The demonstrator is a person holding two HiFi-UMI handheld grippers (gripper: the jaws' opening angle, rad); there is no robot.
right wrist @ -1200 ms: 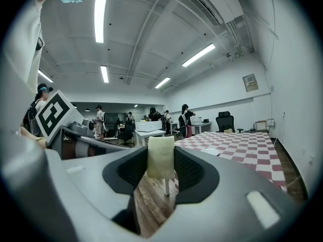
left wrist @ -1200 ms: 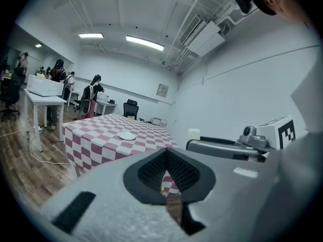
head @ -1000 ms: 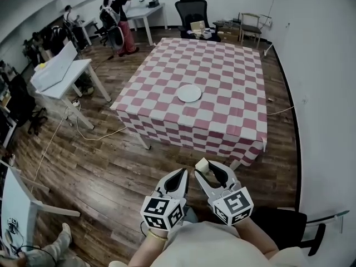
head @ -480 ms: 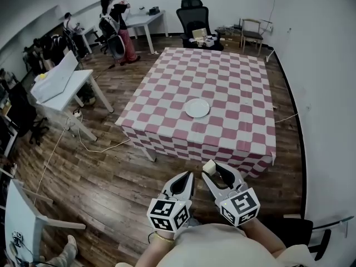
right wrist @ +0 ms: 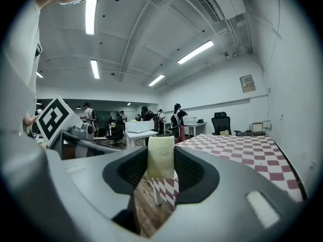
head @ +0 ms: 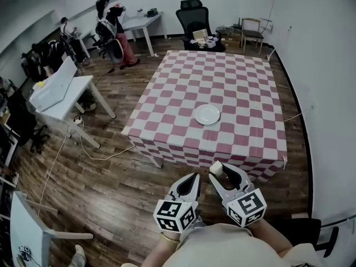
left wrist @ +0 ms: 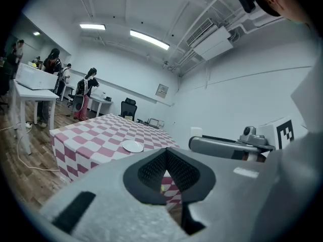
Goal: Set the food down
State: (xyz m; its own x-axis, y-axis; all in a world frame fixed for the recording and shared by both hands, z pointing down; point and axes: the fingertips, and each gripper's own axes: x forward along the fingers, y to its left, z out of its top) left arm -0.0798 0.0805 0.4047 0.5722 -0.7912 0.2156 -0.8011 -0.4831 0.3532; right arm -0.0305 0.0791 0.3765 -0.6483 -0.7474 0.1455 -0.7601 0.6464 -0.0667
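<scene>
The right tool (right wrist: 161, 169) is clamped on the food (right wrist: 160, 158), a pale cream-yellow block that stands upright between the two dark ribbed pads and rises above the jaw tips. In the head view both tools sit side by side low in the frame, just in front of the person's body, each with its marker cube nearest the camera. The left tool (head: 192, 178) has its jaws together at the tips, and nothing is between them. The food is held over the wooden floor (head: 111, 171), near the front edge of the desk (head: 222, 82) but not above it. The desk carries a red-and-white checked cloth that hangs down its sides. A round white plate (head: 207, 114) lies flat on the cloth in the nearer half of the desk, well apart from both tools and from the food. A black office chair (head: 192, 14) stands beyond the far edge of the desk. A white side desk (head: 58, 90) stands to the left, with a cable trailing across the floor beside it. Several persons (head: 108, 21) stand near further furniture at the back left of the room.
</scene>
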